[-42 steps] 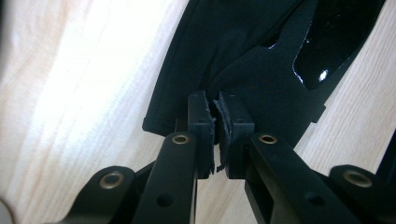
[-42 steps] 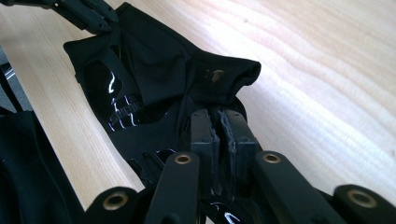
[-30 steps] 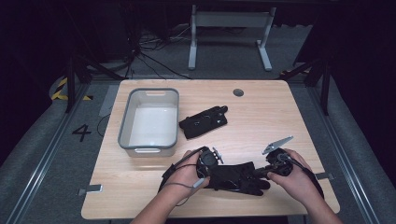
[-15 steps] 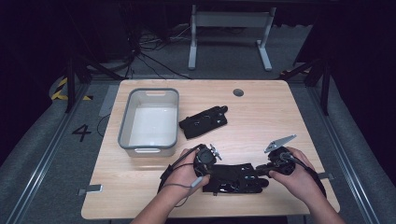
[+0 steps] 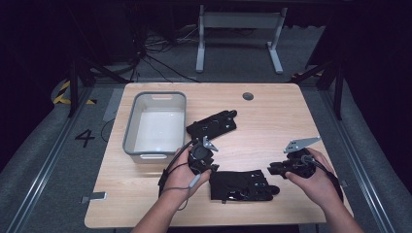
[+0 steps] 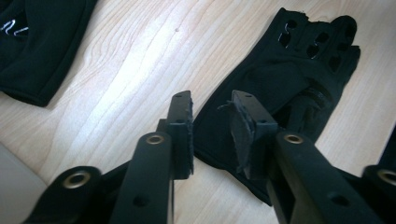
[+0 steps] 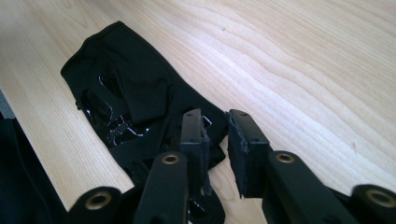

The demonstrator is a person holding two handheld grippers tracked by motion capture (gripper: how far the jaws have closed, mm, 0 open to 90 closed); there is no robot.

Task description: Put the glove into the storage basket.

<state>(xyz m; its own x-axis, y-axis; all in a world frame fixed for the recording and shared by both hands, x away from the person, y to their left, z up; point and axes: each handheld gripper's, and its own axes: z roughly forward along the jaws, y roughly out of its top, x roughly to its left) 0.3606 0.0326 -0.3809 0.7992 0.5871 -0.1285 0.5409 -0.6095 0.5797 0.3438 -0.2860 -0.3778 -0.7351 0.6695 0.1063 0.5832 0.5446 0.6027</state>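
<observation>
Wooden table (image 5: 291, 116) | both grippers' jaws just opening, nothing between | near glove (image 5: 241, 185) released | risk: left gripper (image 5: 204, 145) or right gripper (image 5: 274, 170) snags fabric while lifting, dragging it askew

A grey plastic bin (image 5: 154, 127) stands empty at the left of a light wooden surface (image 5: 272, 121), a small round dark grommet (image 5: 248, 96) set near its far edge. Beyond, a grey metal stand (image 5: 238, 34) and loose cables (image 5: 160, 53) rest on grey carpet marked with a black "4" (image 5: 85, 138).
</observation>
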